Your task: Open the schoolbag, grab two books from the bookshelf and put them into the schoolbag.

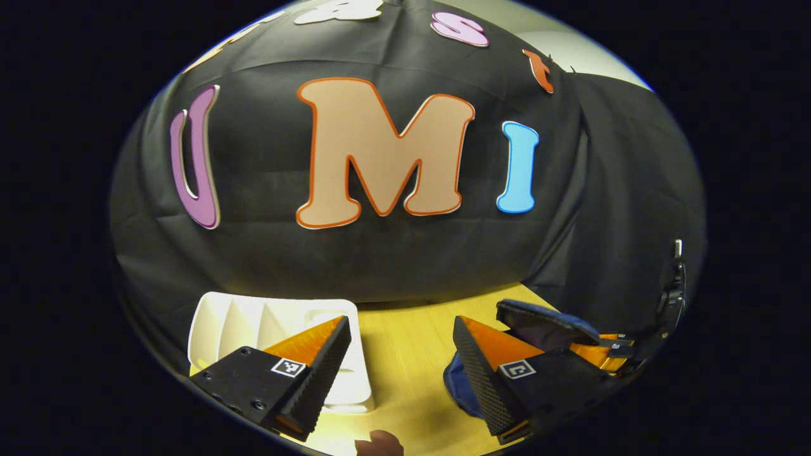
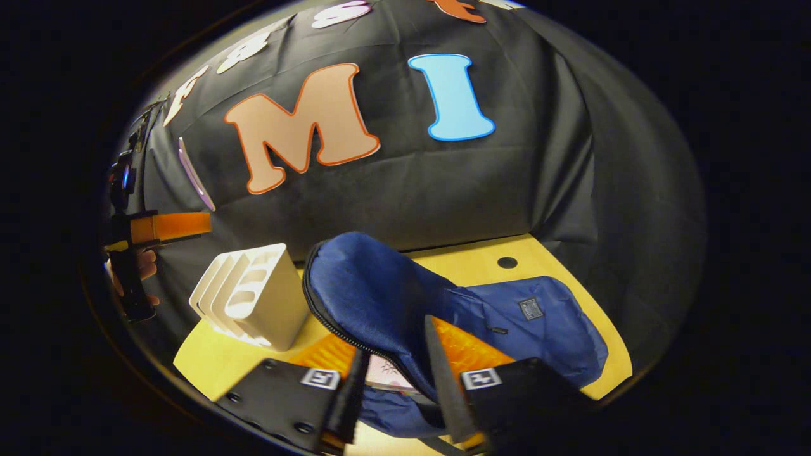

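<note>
The blue schoolbag (image 2: 532, 329) lies on the wooden table (image 2: 209, 361), its zipped flap (image 2: 374, 285) raised upright. My right gripper (image 2: 394, 335) is shut on the flap's edge. Under the flap, a pink-and-white book (image 2: 388, 373) shows between the finger bases. The white bookshelf (image 2: 253, 297) stands left of the bag, its slots empty. In the left gripper view, my left gripper (image 1: 401, 323) is open above the table (image 1: 405, 380), between the bookshelf (image 1: 253, 323) and the schoolbag (image 1: 459, 386). The lifted flap (image 1: 545, 323) and the right gripper (image 1: 611, 347) lie to its right.
The left gripper (image 2: 171, 225) hangs at the far left of the right gripper view, held by a hand (image 2: 146, 266). A round hole (image 2: 507, 261) sits in the table behind the bag. Black cloth walls close the back and right. A fingertip (image 1: 380, 445) shows at the bottom edge.
</note>
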### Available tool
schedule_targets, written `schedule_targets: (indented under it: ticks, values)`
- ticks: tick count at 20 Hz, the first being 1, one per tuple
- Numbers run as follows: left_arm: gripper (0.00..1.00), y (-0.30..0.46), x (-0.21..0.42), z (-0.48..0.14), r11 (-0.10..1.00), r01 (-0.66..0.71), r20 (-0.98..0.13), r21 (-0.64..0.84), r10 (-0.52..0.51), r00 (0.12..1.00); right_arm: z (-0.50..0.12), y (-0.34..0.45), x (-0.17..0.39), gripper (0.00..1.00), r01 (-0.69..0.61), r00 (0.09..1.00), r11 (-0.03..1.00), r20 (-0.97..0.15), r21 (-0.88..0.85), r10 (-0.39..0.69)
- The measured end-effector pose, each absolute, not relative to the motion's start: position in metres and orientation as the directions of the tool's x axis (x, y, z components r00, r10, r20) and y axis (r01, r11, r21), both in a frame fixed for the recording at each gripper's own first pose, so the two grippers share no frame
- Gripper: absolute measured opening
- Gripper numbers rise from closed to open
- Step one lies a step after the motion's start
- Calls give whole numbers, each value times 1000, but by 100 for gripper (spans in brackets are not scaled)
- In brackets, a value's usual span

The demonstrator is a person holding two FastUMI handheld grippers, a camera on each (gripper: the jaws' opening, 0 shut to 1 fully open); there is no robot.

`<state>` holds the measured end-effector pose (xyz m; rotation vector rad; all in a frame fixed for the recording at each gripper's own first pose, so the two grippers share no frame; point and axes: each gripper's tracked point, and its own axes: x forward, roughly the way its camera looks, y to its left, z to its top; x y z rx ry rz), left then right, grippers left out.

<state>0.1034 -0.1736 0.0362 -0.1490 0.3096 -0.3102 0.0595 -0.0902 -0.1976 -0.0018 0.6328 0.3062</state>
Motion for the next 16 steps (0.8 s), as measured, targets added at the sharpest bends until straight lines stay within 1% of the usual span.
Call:
schedule_targets:
  ticks: [2, 4, 9, 10, 11, 12, 13, 14, 15, 16]
  values:
    - [94, -157, 98, 43, 947, 257, -261, -190, -301, 917, -198, -83, 51, 78, -309, 761, 950, -586, 49, 278]
    - [94, -148, 92, 42, 953, 238, -259, -185, -282, 924, -192, -72, 40, 100, -327, 762, 944, -579, 43, 291]
    - [94, -125, 76, 43, 960, 218, -249, -175, -257, 934, -172, -57, 17, 100, -347, 778, 938, -549, 30, 305]
    - [91, -120, 70, 43, 960, 219, -247, -175, -258, 934, -167, -56, 15, 100, -345, 784, 938, -541, 31, 305]
    - [94, -114, 63, 44, 961, 214, -242, -177, -253, 937, -163, -56, 12, 100, -340, 790, 940, -533, 31, 303]
    - [94, -111, 59, 46, 960, 213, -237, -180, -253, 938, -157, -55, 9, 96, -335, 796, 942, -527, 30, 300]
    - [92, -107, 54, 46, 961, 210, -234, -178, -249, 940, -153, -55, 7, 97, -331, 802, 943, -518, 30, 298]
    - [91, -104, 51, 45, 963, 207, -234, -174, -244, 941, -148, -55, 5, 97, -326, 808, 945, -511, 26, 293]
    - [94, -101, 46, 47, 964, 206, -229, -169, -242, 943, -143, -56, 3, 97, -324, 814, 946, -502, 25, 292]
    - [94, -98, 43, 49, 966, 203, -222, -161, -236, 946, -139, -56, 1, 97, -318, 821, 948, -492, 25, 289]
